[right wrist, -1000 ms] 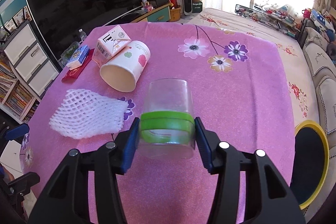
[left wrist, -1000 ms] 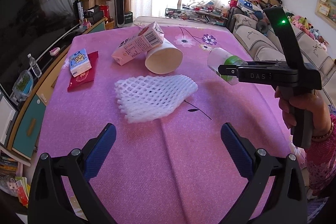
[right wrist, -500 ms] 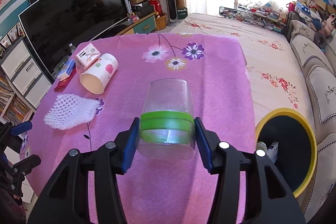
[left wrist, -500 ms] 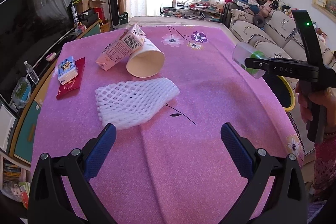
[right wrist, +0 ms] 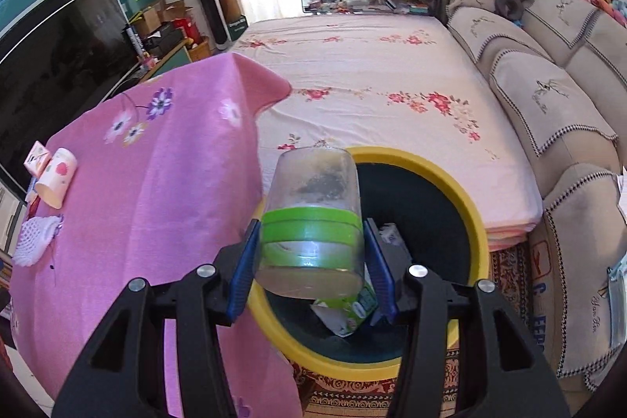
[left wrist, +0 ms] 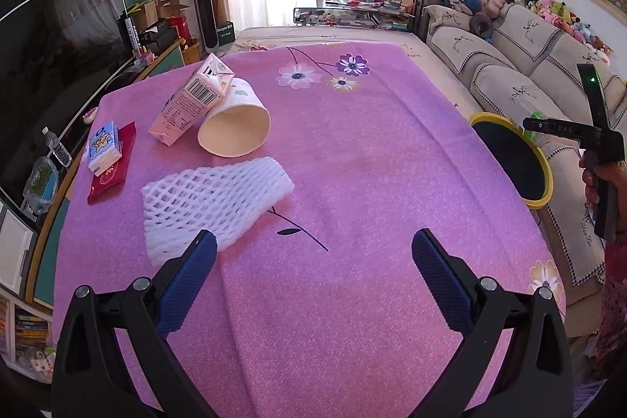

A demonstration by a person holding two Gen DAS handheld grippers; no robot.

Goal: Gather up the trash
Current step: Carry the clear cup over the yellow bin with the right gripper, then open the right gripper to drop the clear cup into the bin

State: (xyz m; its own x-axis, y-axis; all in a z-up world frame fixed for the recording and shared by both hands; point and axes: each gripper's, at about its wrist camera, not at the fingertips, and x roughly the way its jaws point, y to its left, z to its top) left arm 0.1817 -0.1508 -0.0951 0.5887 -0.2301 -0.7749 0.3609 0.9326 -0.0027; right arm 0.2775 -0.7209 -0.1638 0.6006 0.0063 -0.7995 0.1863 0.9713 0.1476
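Note:
My right gripper is shut on a clear plastic cup with a green band and holds it over the yellow-rimmed bin beside the table; the bin holds a few pieces of trash. The cup also shows in the left wrist view, above the bin. My left gripper is open and empty above the pink tablecloth. On the cloth lie a white foam net, a paper cup on its side and a milk carton.
A tissue pack on a red packet lies at the table's left edge. A TV and cabinet stand to the left. A sofa is on the right, a floral mattress behind the bin.
My right gripper has carried the cup rightward off the table to above the bin. My left gripper has stayed open and drawn back a little from the foam net.

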